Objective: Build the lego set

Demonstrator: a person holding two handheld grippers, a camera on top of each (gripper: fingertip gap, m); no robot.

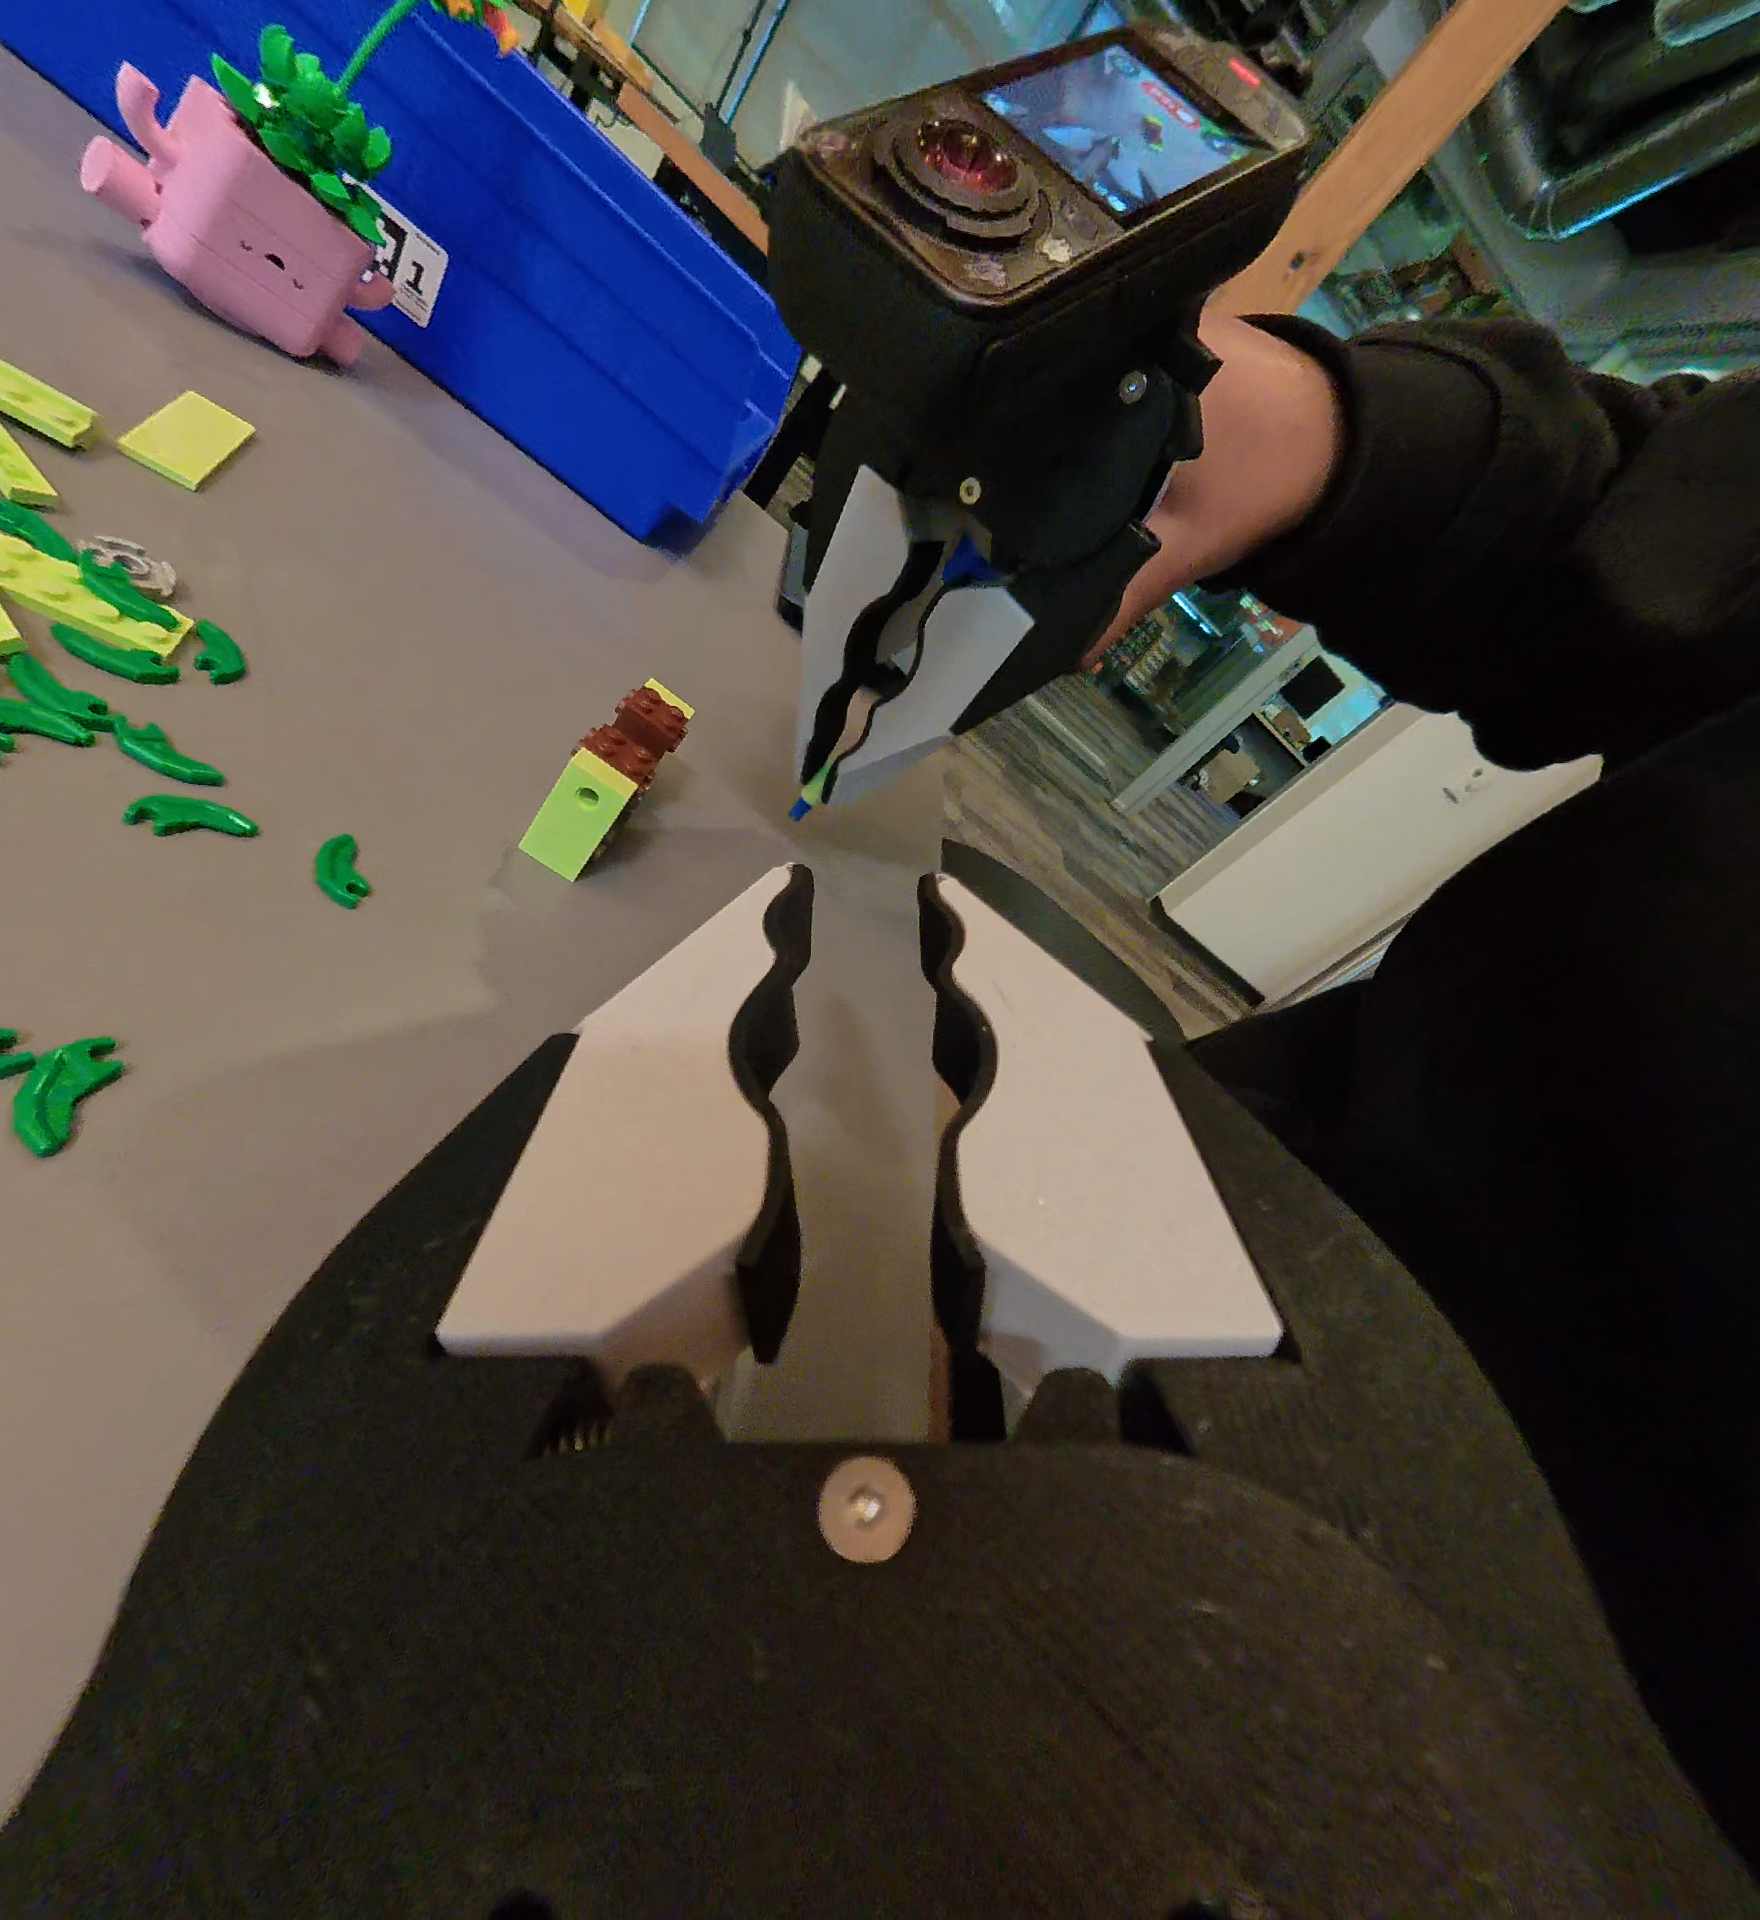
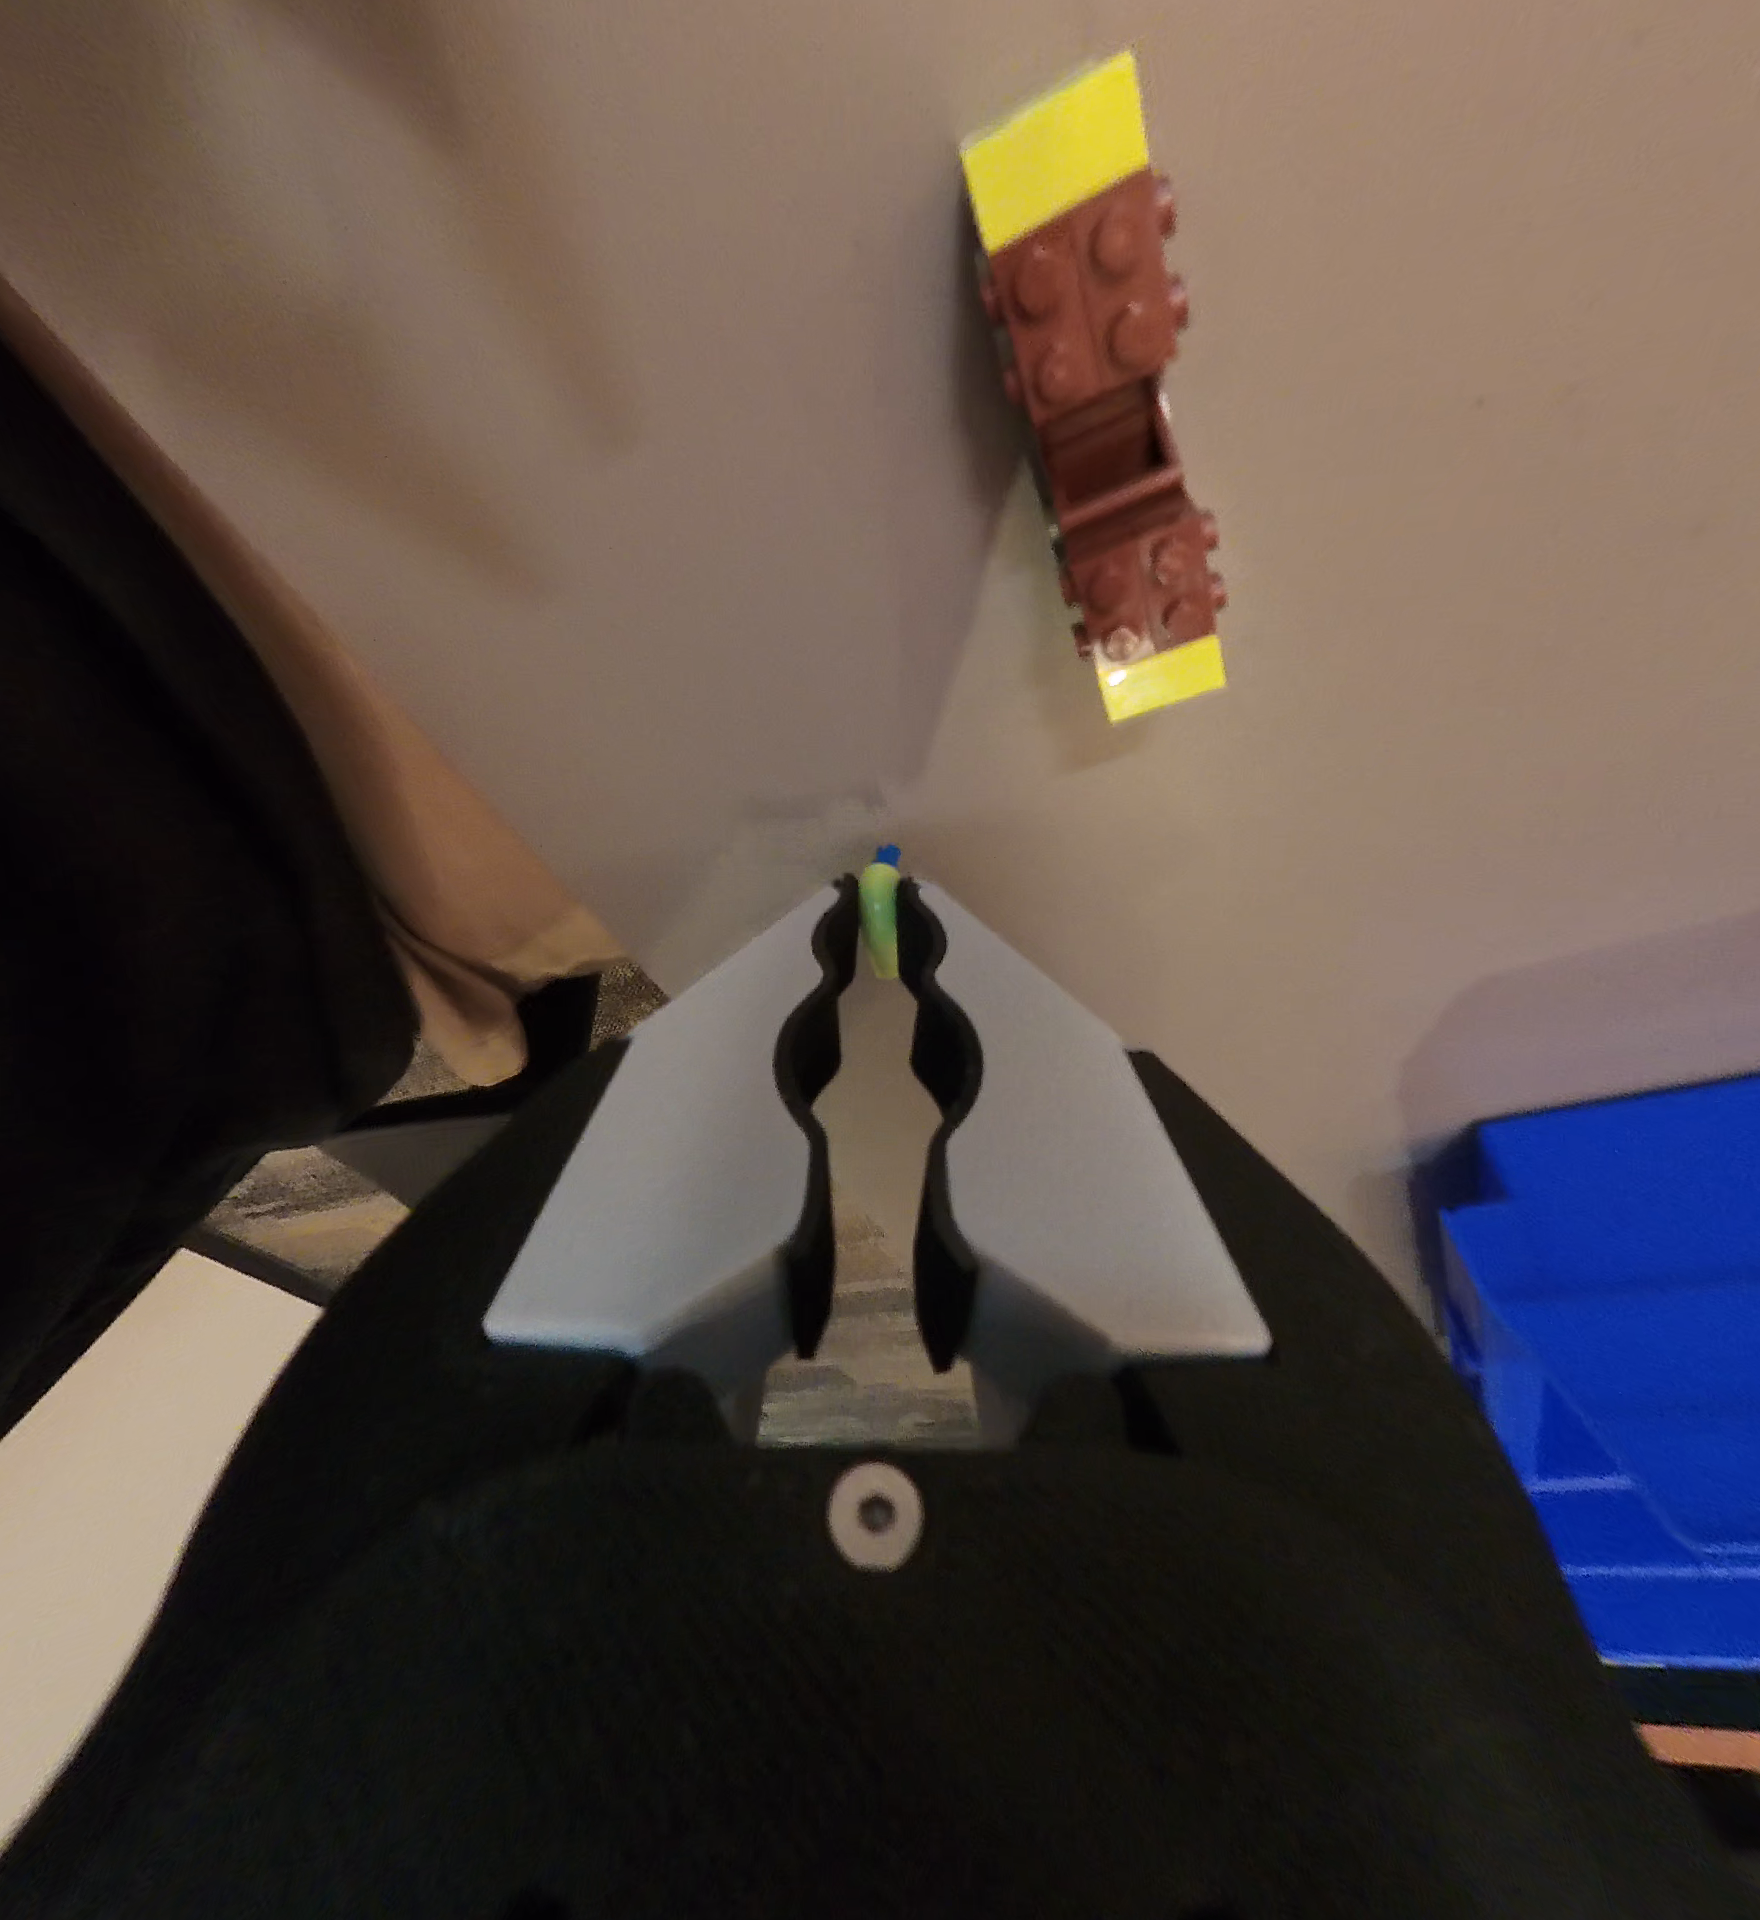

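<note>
Small green stem with blue tip pinched at the fingertips of the right hand-held gripper, low over the grey desk. Brown-and-lime lego sub-build lies nearby, apart. Likely step: carrying the stem to seat it; calls for fine alignment. Left hand-held gripper spread, empty. Desk edge close beside both grippers; blue bin near; loose green leaves farther off.
</note>
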